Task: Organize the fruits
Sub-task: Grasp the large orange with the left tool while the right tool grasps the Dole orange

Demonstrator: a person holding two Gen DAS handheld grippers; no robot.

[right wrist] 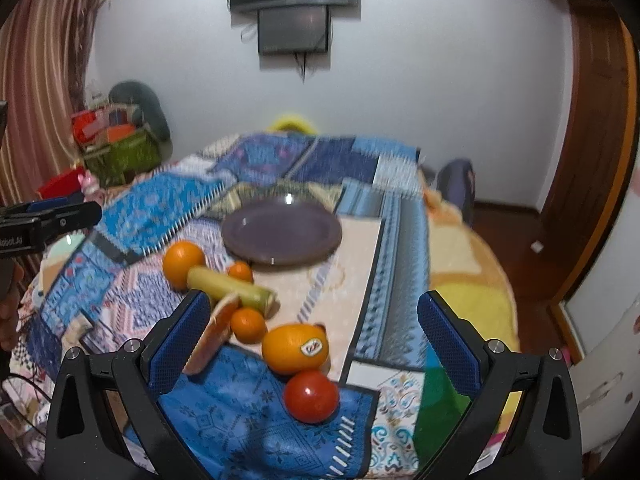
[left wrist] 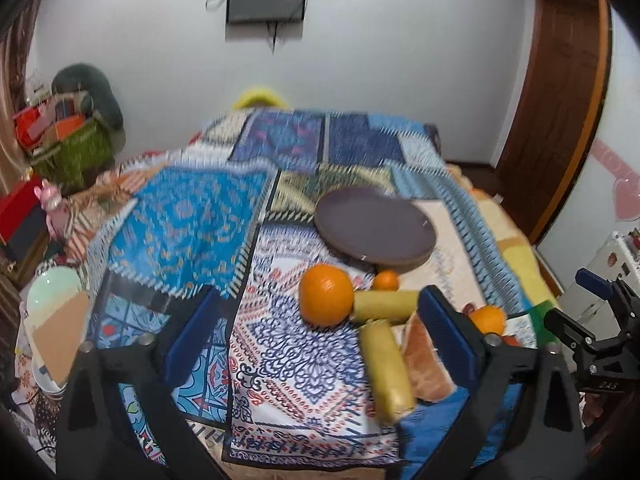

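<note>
Here the fruit lies in a loose cluster on the patterned bedspread [right wrist: 248, 420] of a bed, just nearer than the empty dark plate [right wrist: 282, 236], which sits toward the far middle.

The right gripper [right wrist: 314, 344] hangs above the near end of the cluster with its jaws spread wide and nothing between the pads. A red tomato [right wrist: 311, 396] and a stickered orange [right wrist: 295, 347] lie straight ahead of it, touching or nearly so, with the plate beyond them on roughly the same line. So the right hand looks the nearer one for these two.

The left gripper [left wrist: 320, 330] is also spread and empty. A large orange [left wrist: 326, 295] sits ahead between its fingers, and two yellow-green stalks [left wrist: 386, 374] lie to its right. One stalk's long axis runs near to far, the other crosswise, so each would want a different wrist angle.

The right view shows the tomato and the stickered orange, which the left view misses almost wholly. The left view shows the near stalk's full length, and the right gripper at its right edge.
</note>
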